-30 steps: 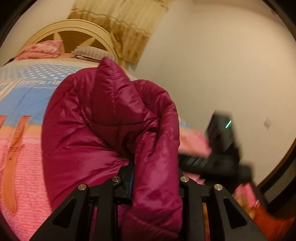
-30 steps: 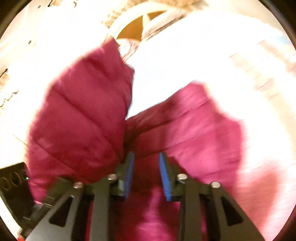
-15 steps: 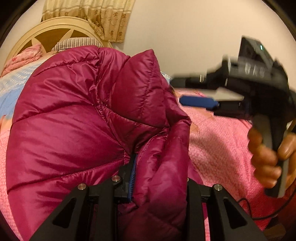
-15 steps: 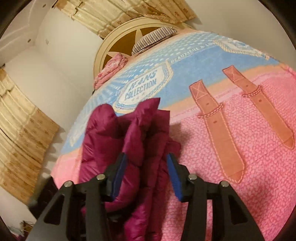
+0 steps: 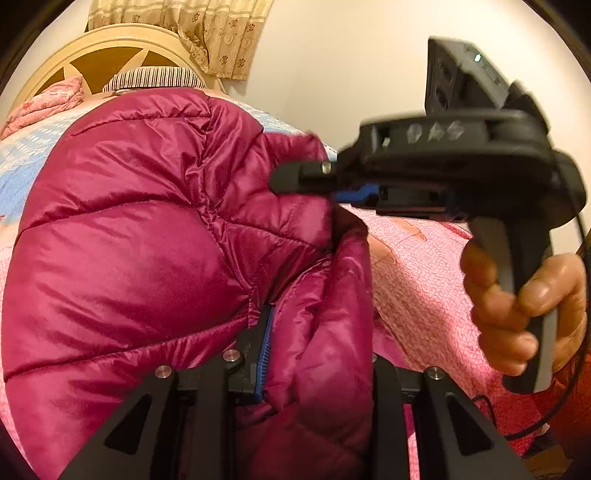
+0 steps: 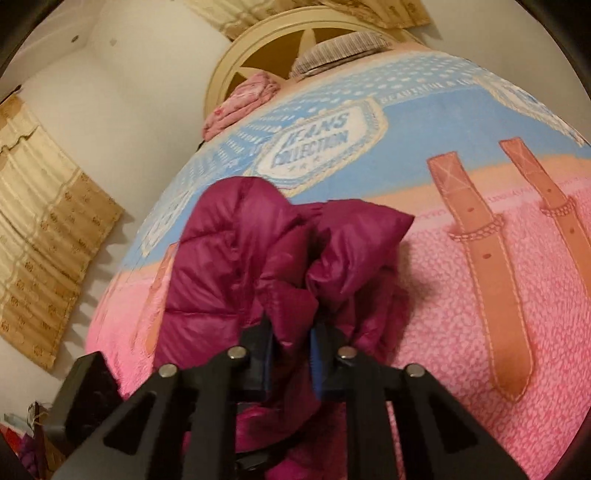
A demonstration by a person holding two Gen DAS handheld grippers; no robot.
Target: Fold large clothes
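Magenta puffer jacket (image 5: 147,251) is pinched by left gripper (image 5: 317,354) and right gripper (image 6: 291,347), both clamped on bunched fabric, probably for spreading over the bed (image 6: 461,295).

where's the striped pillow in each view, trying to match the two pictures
Left wrist view: the grey-and-white striped pillow sits top left, just above the magenta puffer jacket, against the headboard.
Right wrist view: the same pillow lies top centre, right of the folded pink floral quilt.
Shared landmark: the cream arched wooden headboard behind it.
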